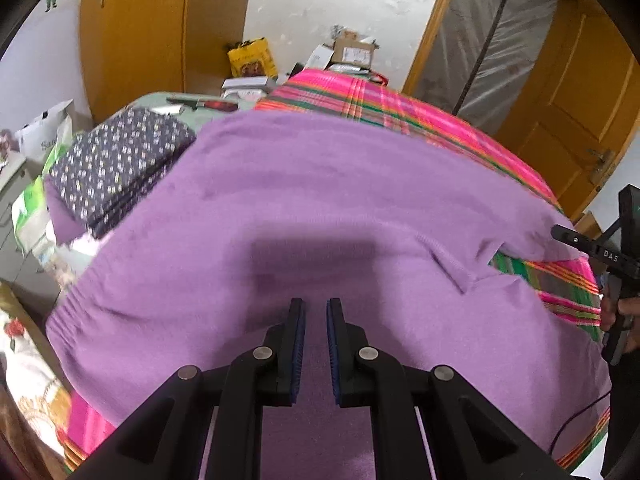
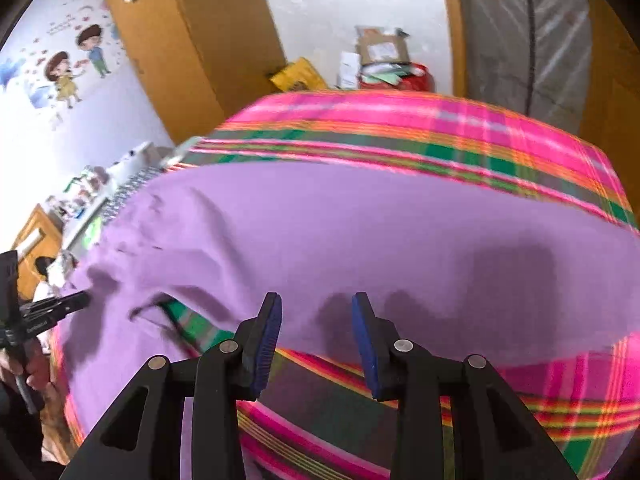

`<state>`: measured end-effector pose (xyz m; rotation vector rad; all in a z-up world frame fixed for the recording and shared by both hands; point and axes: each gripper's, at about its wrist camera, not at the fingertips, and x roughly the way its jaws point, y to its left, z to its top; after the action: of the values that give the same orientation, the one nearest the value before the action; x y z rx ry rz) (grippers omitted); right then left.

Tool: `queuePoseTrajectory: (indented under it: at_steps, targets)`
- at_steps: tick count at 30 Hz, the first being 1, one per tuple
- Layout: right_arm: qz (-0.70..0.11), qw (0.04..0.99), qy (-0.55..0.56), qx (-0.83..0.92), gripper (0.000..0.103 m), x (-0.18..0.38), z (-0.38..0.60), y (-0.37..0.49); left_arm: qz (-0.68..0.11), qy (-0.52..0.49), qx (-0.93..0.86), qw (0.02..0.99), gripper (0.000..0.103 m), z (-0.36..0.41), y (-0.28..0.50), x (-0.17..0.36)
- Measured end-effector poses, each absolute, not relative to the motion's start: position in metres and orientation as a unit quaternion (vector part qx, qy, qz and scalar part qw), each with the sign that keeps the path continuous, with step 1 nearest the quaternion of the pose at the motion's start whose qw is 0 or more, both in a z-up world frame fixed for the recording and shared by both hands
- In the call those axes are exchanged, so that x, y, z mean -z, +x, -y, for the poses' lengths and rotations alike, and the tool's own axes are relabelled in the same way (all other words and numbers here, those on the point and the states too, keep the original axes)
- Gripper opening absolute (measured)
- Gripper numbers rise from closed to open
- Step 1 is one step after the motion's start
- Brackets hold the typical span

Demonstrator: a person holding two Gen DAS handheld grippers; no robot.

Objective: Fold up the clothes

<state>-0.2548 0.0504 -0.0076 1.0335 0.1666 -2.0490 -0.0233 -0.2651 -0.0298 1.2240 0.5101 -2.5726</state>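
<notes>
White letters "DAS" on the black right gripper body; other print too blurred to read.

The left gripper points downward, its jaws set to a narrow gap with nothing between the blue pads. The right gripper also points downward; its jaws stand apart and empty. A hand holds the right gripper at the right edge of the left wrist view. Both views are motion-blurred.
</notes>
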Motion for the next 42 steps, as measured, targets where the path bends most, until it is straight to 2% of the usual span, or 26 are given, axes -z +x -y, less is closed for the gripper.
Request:
queuePoseTrajectory:
  at_steps: [5, 16, 23, 30, 35, 42]
  targets:
    - [-0.034, 0.453, 0.342, 0.823, 0.037, -0.02, -0.038, -0.248, -0.156, 0.391, 0.897, 0.131, 0.01, 0.289, -0.033, 0.001]
    - [-0.102, 0.493, 0.264, 0.823, 0.039, -0.038, 0.013, -0.252, -0.12, 0.377, 0.909, 0.13, 0.01, 0.355, -0.086, -0.02]
    - [-0.139, 0.515, 0.317, 0.784, 0.039, -0.025, 0.061, -0.295, -0.152, 0.431, 0.879, 0.136, 0.01, 0.41, -0.137, 0.002]
    - [-0.18, 0.521, 0.351, 0.757, 0.039, 0.002, 0.099, -0.34, -0.207, 0.453, 0.858, 0.122, 0.016, 0.443, -0.166, 0.033]
    - [-0.178, 0.534, 0.37, 0.739, 0.039, 0.018, 0.112, -0.36, -0.241, 0.452, 0.852, 0.112, 0.023, 0.457, -0.176, 0.05]
    - [-0.191, 0.55, 0.398, 0.709, 0.039, 0.038, 0.124, -0.377, -0.275, 0.453, 0.843, 0.089, 0.026, 0.466, -0.184, 0.063]
